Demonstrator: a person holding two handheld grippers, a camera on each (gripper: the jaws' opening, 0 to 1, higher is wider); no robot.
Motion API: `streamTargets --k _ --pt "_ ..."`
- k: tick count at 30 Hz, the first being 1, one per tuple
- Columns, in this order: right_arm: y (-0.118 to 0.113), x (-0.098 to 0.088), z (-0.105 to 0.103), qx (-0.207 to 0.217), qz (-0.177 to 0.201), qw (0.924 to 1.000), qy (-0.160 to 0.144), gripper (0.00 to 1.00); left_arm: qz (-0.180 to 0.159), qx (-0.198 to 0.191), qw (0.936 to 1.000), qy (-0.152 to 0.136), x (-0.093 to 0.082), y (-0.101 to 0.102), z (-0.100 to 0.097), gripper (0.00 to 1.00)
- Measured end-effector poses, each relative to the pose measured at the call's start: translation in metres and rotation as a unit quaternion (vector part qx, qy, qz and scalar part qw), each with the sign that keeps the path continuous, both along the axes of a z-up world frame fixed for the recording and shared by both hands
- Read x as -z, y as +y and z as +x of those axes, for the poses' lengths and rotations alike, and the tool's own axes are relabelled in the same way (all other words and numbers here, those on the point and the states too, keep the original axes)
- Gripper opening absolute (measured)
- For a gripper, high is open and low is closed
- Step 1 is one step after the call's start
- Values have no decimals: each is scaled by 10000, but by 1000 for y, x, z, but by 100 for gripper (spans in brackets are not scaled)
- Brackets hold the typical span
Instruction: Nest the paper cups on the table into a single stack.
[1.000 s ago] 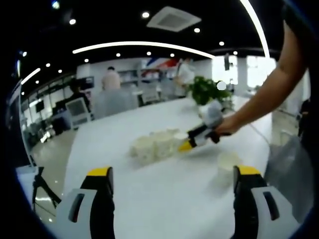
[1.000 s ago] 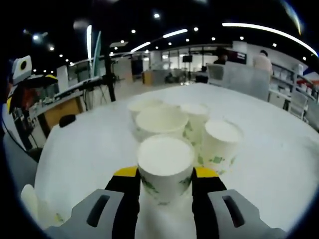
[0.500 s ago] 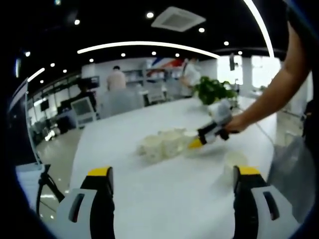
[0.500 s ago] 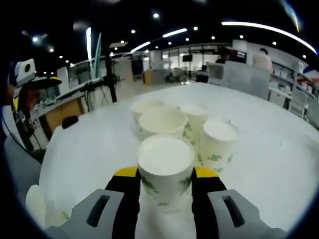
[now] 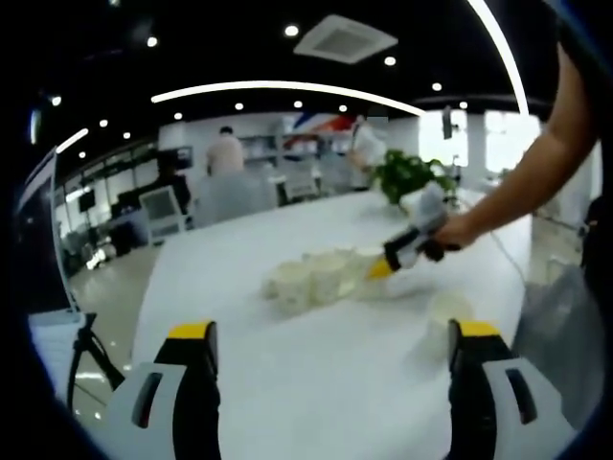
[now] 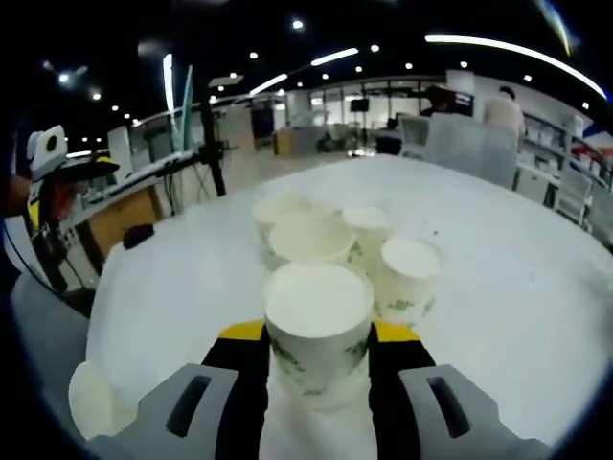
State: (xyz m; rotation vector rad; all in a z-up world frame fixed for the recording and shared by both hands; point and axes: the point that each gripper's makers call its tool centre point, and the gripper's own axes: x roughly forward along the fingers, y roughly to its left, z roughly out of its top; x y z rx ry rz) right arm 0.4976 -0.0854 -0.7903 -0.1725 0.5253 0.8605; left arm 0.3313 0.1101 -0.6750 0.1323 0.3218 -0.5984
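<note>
Jaws of the right hand-held gripper (image 6: 315, 355) clench a white paper cup with green leaf print (image 6: 317, 321), nearest in the right gripper view, held above the white surface (image 6: 498, 287). Just beyond, a cluster of upright paper cups (image 6: 330, 240) waits. This looks like the carrying step; next, the held cup needs lining up over one open mouth. The left hand-held gripper (image 5: 330, 383) hangs released, a single paper cup (image 5: 442, 316) by its right jaw.

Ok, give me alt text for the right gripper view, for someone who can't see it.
The right claw grips an upright paper cup between its yellow-tipped jaws. Beyond it, a cluster of cups stands on the white table, with another cup apart at lower left.
</note>
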Motion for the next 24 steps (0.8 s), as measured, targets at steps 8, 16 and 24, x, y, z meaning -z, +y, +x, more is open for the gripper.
streamTargets --k 8,16,24 --pt "-5 -18 -2 46 37 10000 14 37 -111 -1 9999 -42 -6 -1 -2 99" --pt "-11 -43 5 142 23 9998 -112 37 -241 -4 9997 -64 -11 -3 -2 99" --pt "-13 -64 8 143 -49 9997 -170 37 -263 -46 9996 13 -10 -2 -2 99"
